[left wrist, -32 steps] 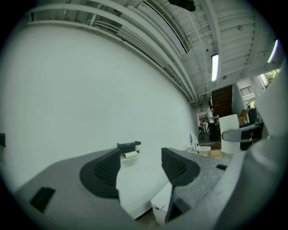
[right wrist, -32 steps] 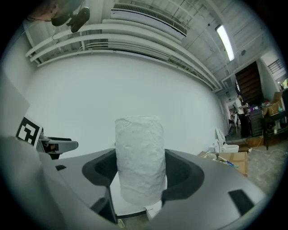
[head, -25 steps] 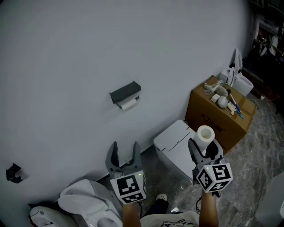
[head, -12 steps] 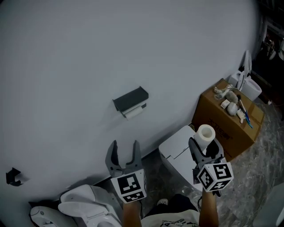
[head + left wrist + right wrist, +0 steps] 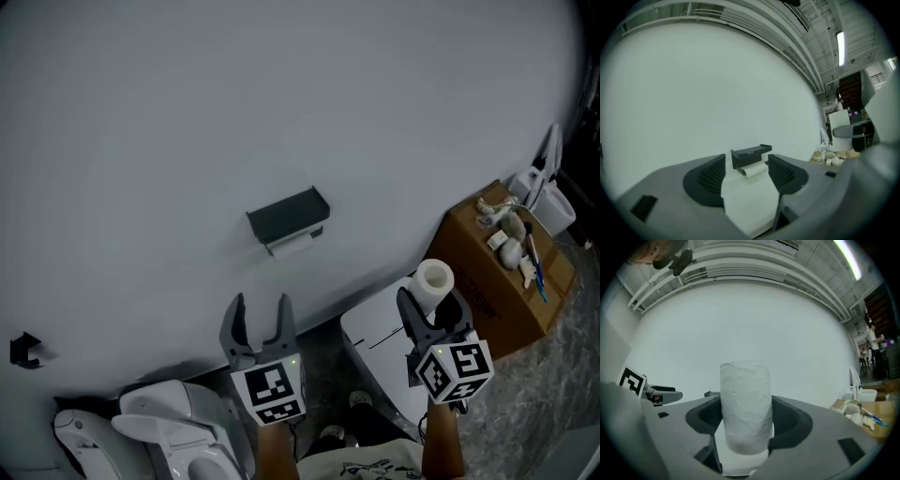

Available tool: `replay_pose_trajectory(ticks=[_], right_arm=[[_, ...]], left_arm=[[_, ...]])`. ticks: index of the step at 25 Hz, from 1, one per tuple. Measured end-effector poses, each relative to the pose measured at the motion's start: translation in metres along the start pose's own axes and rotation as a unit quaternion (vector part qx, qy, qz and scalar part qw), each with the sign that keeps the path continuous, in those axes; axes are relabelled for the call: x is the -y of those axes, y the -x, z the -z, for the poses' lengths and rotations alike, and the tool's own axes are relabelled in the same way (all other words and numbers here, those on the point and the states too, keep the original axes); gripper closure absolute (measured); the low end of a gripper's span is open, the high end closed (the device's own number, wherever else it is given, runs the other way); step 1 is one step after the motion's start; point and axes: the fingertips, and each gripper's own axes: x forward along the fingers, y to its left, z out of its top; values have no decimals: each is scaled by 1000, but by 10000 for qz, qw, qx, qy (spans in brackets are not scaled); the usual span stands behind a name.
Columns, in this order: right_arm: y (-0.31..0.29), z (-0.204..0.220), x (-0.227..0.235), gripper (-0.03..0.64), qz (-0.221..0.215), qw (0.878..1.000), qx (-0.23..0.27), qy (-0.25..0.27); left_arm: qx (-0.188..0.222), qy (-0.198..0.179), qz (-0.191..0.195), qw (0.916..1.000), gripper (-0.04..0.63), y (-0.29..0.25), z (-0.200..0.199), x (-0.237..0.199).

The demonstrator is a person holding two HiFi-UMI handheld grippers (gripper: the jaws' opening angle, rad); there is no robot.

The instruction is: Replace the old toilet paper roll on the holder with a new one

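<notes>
toilet paper roll [image 5: 434,280], the new 1, stands upright, clamped in the right tongs [image 5: 432,309]. left tongs [image 5: 260,317] gape wide and empty, aimed at the holder [image 5: 287,214] with its old roll [image 5: 294,244]. the holder looks nearer than 1 second ago: approach under way, swap not begun.

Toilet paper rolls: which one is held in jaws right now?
The full white roll, standing upright in the right gripper. The other, thinner roll sits on the wall holder, untouched.
</notes>
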Motion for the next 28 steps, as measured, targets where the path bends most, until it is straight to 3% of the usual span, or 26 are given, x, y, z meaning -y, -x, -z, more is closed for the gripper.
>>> replay_pose_trajectory(ticks=[6,11,18,21,25,28], right_arm=[[-49,-6,16,305,-379,9993,-56,6],[-72,-2,25,305,-587,9982,-143,-40],[-92,7,42,305,-636,9976,-242,-123],[-97,8,48,305,-627,9976,-248,-135],[-103,10,57,305,-580,9978,-275,-148],[-110,12,61,305,-570,9978,-296,-153]], left_arm=[[-107,-413,-299,9986,327,-32,-10,10],[-456,-871,-322,9946,327,-54,2,22],[-1016,-1957,-270,9750,328,-91,26,35],[-1289,-2764,-396,9515,327,-107,39,38],[-1575,-4022,-553,9002,327,-126,54,45],[-1764,-4616,-540,8677,327,-138,69,50]])
